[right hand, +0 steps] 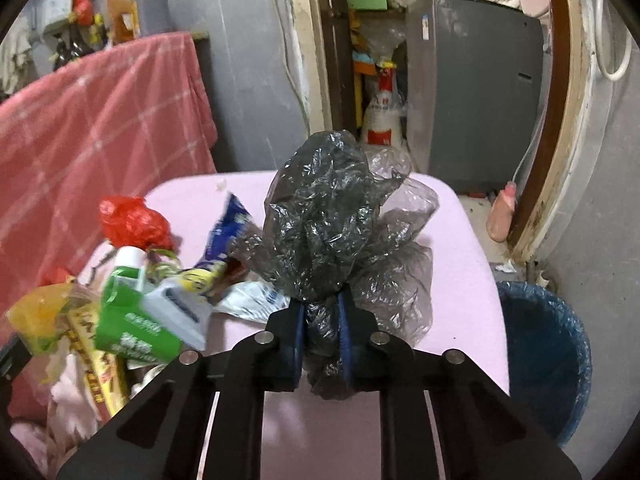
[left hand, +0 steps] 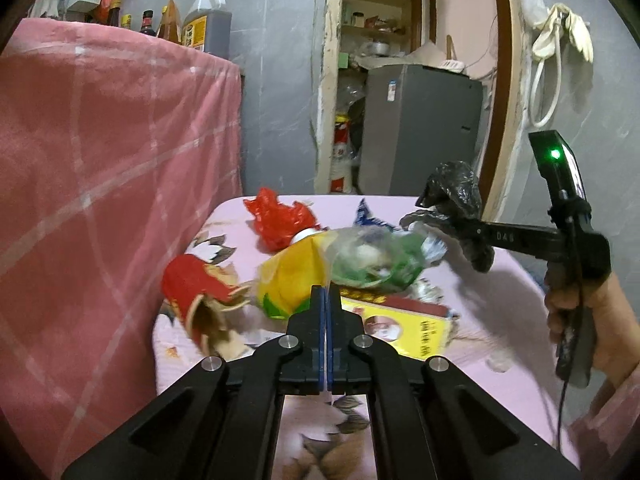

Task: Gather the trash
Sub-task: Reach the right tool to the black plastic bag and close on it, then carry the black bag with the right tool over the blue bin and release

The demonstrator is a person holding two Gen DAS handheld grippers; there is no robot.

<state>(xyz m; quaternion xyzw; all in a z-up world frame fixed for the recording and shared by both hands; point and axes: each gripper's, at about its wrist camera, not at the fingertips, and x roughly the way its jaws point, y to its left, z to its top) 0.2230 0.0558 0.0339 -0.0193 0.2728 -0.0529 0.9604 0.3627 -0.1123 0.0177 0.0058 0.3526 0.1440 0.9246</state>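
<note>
The bench, under a pink cloth, carries nearly all the rubbish, heaped along its left edge, while its right half lies bare. Beside the bench's right edge, down on the floor, stands the bin with a blue liner; nothing can be made out inside it from here, so the collecting looks barely begun.

The biggest piece in play is the crumpled dark plastic bag. The right gripper has its fingers pinching the bag's gathered neck, and the bag stands clear of the cloth over the bench's right half, near the bin. It seems the first piece on its way.

The left gripper has its fingers pressed together at the edge of the heap, with a thin fold of the clear bag apparently caught between them, though that is hard to confirm. That bag lies near the middle of the pile.

Left on the bench: the yellow wrapper, the yellow and red box, the red paper cup at the left edge, the red plastic bag toward the far edge, and the blue and white wrapper.
</note>
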